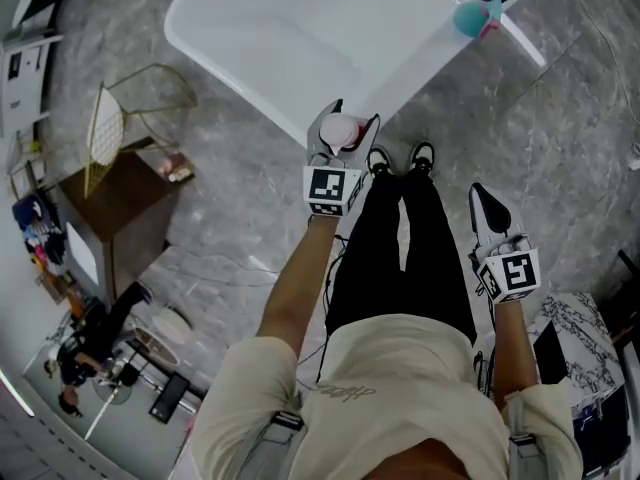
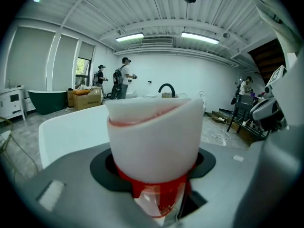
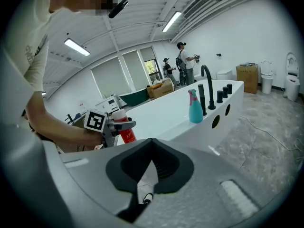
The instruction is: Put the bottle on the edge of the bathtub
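Note:
My left gripper (image 1: 342,118) is shut on a red bottle with a white cap (image 1: 340,131), holding it upright right at the near end of the white bathtub's rim (image 1: 275,108). In the left gripper view the bottle (image 2: 154,141) fills the space between the jaws, with the tub's rim (image 2: 71,132) behind it. My right gripper (image 1: 482,196) hangs lower at my right side over the floor, jaws together and holding nothing. In the right gripper view these jaws (image 3: 151,148) meet, and the held bottle (image 3: 124,129) shows beside the tub (image 3: 166,113).
A teal spray bottle (image 1: 472,16) and a black faucet (image 3: 207,87) stand at the tub's far end. A gold wire frame (image 1: 130,118) sits on a brown side table (image 1: 120,203) to the left. Patterned fabric (image 1: 580,338) lies at the right. People stand far back (image 2: 122,77).

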